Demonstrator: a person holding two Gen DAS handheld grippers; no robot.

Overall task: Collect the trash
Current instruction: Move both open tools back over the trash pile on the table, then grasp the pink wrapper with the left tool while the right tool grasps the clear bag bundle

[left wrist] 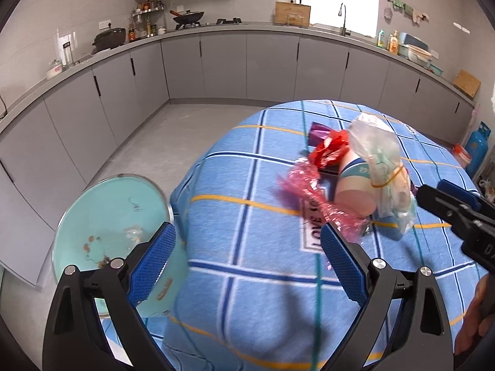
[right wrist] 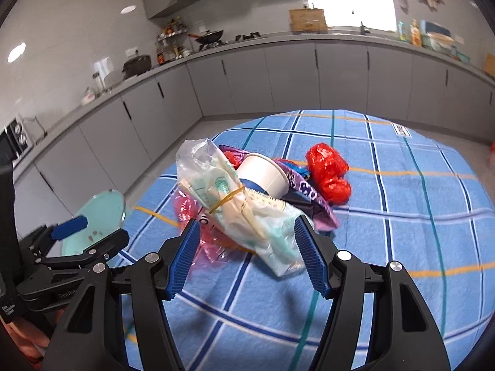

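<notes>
Over bench's left edge, left wrist view: left tool (left wrist: 247,253) spread wide, gripping nothing; teal bowl (left wrist: 108,225) beside left finger; trash heap (left wrist: 355,179) mid-bench | right wrist view: right tool (right wrist: 244,256) agape, empty, straddling clear bag (right wrist: 235,204); paper cup (right wrist: 266,173), red wrapper (right wrist: 328,173) behind.

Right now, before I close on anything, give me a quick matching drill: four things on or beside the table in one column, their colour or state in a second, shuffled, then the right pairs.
Things:
1. paper cup
2. clear bag
3. crumpled wrapper at the far right of the pile
4. bin beside the table

States:
A. red, balled up
B. teal, open, almost empty
C. lying on its side
D. bound with a yellow rubber band

Pairs: 1-C, 2-D, 3-A, 4-B
</notes>
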